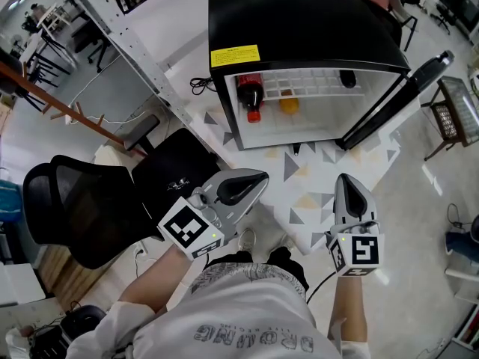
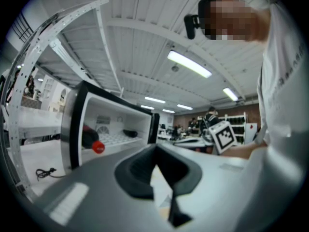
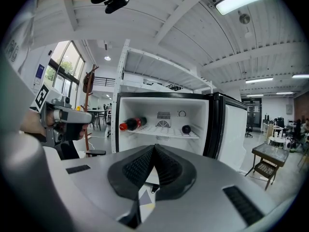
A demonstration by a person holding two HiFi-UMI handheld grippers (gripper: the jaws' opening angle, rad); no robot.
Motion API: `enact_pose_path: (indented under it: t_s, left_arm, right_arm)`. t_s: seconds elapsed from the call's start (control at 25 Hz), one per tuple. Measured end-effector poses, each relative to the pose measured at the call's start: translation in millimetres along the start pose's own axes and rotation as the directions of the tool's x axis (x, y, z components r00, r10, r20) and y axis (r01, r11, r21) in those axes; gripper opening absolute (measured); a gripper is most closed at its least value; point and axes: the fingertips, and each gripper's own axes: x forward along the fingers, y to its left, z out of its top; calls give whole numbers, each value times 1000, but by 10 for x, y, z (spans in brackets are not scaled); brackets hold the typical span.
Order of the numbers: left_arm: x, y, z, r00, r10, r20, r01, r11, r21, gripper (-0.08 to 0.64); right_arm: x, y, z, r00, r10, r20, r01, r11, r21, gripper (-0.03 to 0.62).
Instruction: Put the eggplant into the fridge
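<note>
Fingers [image 3: 137, 167] of my right gripper [image 3: 154, 147] clenched on nothing, left gripper [image 2: 155, 149] likewise, both facing the open fridge [image 1: 299, 21], eggplant [image 3: 186, 129] on its shelf [image 3: 164, 132], orange item [image 1: 288, 105] inside shown only in head view.

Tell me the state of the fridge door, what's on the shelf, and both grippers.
Fridge door: open.
Cola bottle: lying on the shelf, capped.
Eggplant: lying on the shelf inside.
Left gripper: shut, empty.
Right gripper: shut, empty.

The left hand-held gripper [image 1: 259, 176] has its jaws together, with nothing between them. The right hand-held gripper [image 1: 345, 178] is likewise closed and empty. Both are held out ahead of the person, well apart.
</note>
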Motion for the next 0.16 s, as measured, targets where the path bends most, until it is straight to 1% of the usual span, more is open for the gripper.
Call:
enact_pose_path:
  t_s: [0.16]
  left_arm:
    - [11, 1, 3, 1000, 0, 0, 0, 1000, -3, 8]
  right_arm:
    - [8, -1, 1, 1000, 1, -4, -1, 1000, -14, 3]
